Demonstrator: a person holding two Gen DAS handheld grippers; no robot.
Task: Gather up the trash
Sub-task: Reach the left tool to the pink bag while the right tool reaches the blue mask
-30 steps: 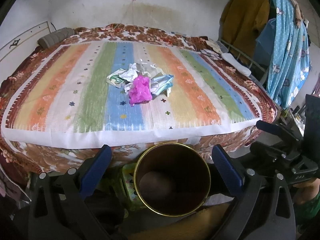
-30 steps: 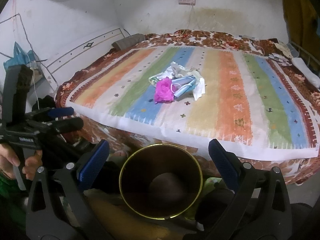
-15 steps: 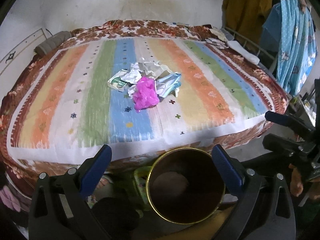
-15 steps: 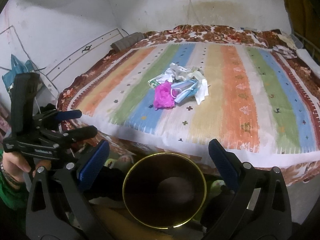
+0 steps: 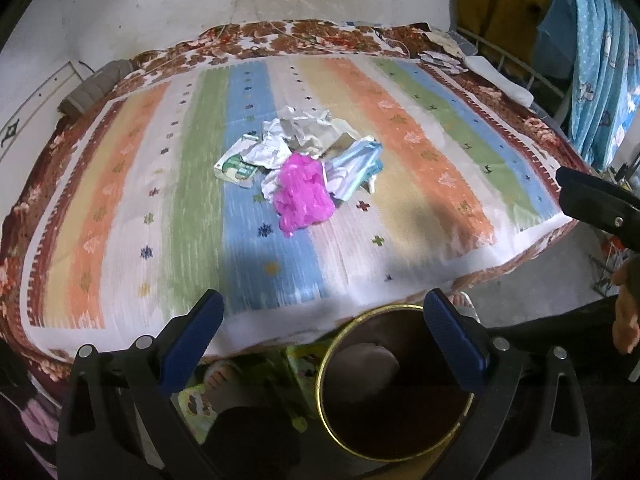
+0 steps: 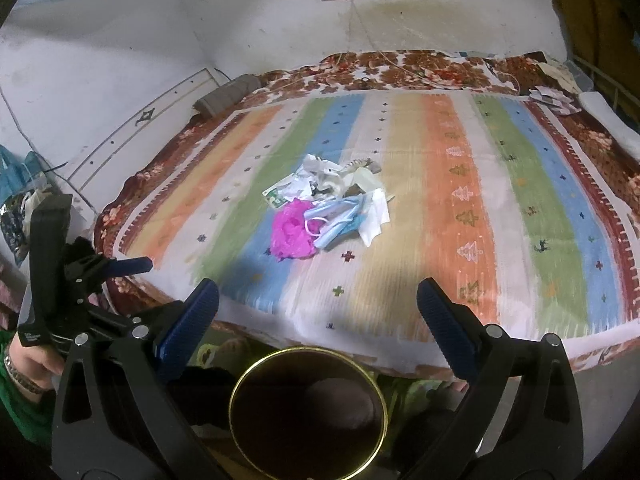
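Crumpled paper-and-plastic trash pile (image 5: 304, 164) on striped bedspread (image 5: 420, 168) looms closer than a second ago; both grippers advancing, left gripper (image 5: 322, 320) and right gripper (image 6: 318, 304) spread wide, empty; brass-rimmed bin (image 6: 308, 412) below.

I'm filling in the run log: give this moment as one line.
phase: approach | left gripper: open, empty | right gripper: open, empty | trash pile: mid-bedspread, untouched | bin: below bed edge
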